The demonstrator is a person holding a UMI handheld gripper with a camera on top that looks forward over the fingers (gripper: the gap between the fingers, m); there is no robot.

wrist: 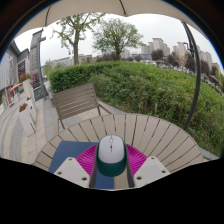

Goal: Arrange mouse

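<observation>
1. The claw (pixel 111 172) is gripping the mouse (pixel 111 155): both pink pads (pixel 86 160) are pressing its sides, fingers narrowed to its width.
2. The mouse is sitting at twelve o'clock from the fingertips, its long axis running straight ahead along the fingers.
3. It is hovering over or resting on the blue mat (pixel 66 153) on the slatted counter (pixel 150 133); contact is unclear.
4. A chair (pixel 76 100) is standing at eleven o'clock, beyond the counter.

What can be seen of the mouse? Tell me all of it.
The mouse is a rounded computer mouse, white over most of its shell with a green band across its near part, apparently smooth plastic. It sits between the gripper's pink-padded jaws, over a blue mat on the slatted wooden table. Whether the pads press it is unclear.
</observation>
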